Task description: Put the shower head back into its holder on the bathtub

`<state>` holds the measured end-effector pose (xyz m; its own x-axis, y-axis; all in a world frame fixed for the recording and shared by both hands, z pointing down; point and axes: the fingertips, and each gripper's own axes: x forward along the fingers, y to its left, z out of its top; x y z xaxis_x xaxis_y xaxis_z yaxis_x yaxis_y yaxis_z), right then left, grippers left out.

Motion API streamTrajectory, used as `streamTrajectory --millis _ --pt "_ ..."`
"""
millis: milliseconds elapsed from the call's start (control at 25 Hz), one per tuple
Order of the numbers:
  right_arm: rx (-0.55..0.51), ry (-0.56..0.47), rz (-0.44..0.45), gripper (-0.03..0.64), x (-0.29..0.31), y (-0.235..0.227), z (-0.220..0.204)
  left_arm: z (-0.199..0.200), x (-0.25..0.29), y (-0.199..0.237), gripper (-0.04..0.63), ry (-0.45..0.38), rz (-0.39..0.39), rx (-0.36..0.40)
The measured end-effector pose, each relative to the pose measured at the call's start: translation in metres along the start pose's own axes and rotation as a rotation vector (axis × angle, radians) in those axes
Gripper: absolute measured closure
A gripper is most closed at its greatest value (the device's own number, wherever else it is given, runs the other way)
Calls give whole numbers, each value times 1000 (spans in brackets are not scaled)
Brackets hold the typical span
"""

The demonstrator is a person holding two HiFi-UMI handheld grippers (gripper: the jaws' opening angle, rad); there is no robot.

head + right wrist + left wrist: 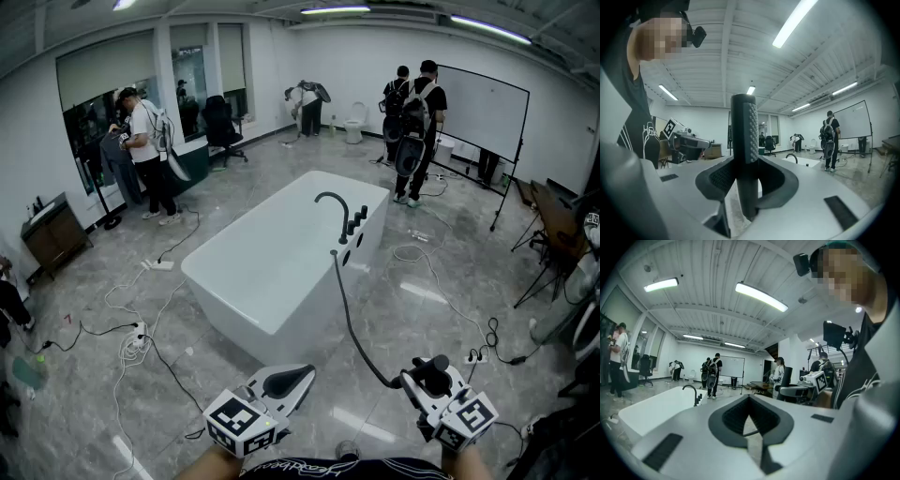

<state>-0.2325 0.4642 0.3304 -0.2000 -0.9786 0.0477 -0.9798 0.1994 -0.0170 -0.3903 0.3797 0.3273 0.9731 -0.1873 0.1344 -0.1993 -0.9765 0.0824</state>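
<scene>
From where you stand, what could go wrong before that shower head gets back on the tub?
The hose hangs slack from the bathtub to the shower head in the right hand-held gripper. It could catch on the tub's edge or tug at the grip. The jaws clamp only the slim handle, so the head might twist or slip. Loose cables on the floor near the tub could trip anyone walking up.

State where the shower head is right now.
The shower head sits lower right in the head view, clamped in the right gripper, its hose running to the white bathtub ahead.
</scene>
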Motion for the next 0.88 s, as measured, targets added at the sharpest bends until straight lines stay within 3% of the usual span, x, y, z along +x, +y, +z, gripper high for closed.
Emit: streamTrajectory --millis 440,640,880 --pt "-30 55 36 483 3 -5 -6 -6 17 0 592 27 -15 -11" --pt "17 34 19 483 10 -24 -9 -14 38 0 592 46 -38 -39" --pt "153 -46 43 483 21 -68 1 -22 85 10 592 92 -59 -49"
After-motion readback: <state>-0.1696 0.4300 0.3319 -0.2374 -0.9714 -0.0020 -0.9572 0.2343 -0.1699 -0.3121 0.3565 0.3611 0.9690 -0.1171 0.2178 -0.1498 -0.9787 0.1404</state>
